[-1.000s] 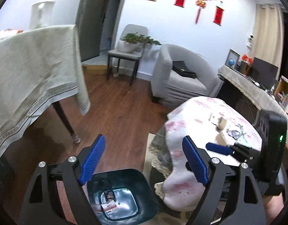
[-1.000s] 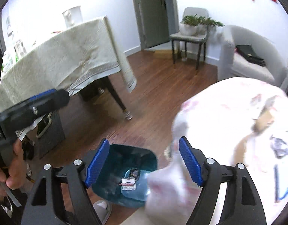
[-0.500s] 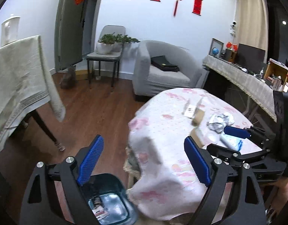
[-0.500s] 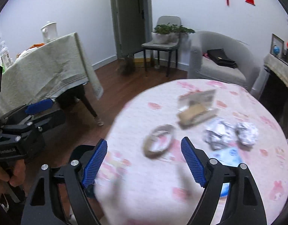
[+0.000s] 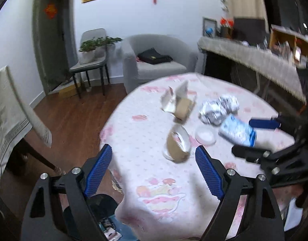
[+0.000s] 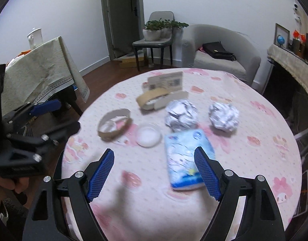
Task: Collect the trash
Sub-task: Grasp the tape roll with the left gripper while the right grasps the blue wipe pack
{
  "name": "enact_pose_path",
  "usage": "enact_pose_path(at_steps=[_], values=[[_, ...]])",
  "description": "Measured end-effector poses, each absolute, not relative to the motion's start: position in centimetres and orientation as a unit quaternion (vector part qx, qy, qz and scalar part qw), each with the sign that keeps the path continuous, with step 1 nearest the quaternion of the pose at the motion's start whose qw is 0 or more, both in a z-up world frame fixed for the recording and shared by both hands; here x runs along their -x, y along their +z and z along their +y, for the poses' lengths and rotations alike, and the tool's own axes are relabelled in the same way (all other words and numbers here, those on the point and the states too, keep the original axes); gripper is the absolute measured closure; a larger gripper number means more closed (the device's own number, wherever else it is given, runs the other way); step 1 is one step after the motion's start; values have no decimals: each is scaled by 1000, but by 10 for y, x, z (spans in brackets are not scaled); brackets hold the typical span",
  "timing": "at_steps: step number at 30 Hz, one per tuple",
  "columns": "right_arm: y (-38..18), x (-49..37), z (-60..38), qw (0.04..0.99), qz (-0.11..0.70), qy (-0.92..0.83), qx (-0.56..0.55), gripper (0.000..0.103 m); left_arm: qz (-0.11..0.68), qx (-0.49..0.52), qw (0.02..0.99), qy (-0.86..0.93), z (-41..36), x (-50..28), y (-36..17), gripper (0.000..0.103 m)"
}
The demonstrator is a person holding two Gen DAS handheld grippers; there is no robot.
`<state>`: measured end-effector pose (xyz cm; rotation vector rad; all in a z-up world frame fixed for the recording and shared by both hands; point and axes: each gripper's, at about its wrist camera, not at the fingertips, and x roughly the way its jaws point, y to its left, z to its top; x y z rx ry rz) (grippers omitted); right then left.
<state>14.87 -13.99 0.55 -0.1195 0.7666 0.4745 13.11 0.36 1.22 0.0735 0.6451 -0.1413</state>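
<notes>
The round table [image 6: 254, 140] with its pink-patterned cloth fills the middle of both views, and the trash lies scattered on it. In the right wrist view, two crumpled foil balls [image 6: 181, 114] sit side by side right of centre, a blue-and-white tissue pack [image 6: 184, 156] lies just below them, a small white lid [image 6: 149, 136] sits left of the pack, a cardboard tape ring [image 6: 114, 125] lies further left, and a second cardboard ring [image 6: 152, 98] rests against a printed card [image 6: 166, 81] toward the upper middle. The right gripper [image 6: 154, 173] hovers at the bottom of its frame, jaws spread wide and holding nothing (the pack's lower edge shows just beside the right-hand jaw). The left gripper [image 5: 152, 170] is wide too, its jaws closing slightly, empty, with the tape ring beyond them. A dark trash bin [image 5: 101, 204] peeks out at the lower left, beneath the table edge.
</notes>
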Motion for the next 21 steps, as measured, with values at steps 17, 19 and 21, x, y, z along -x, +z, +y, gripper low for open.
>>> enact_pose_path(at_steps=[17, 19, 21], values=[[-8, -162, -161, 888, 393, 232, 56, 20, 343, -107, 930, -80, -30, -167, -20, 27], [-11, -163, -162, 887, 396, 232, 59, 20, 347, -103, 929, -82, -30, -169, -22, 33], [-14, -163, -162, 884, 399, 233, 62, 20, 346, -112, 928, -82, -31, -171, -23, 35]])
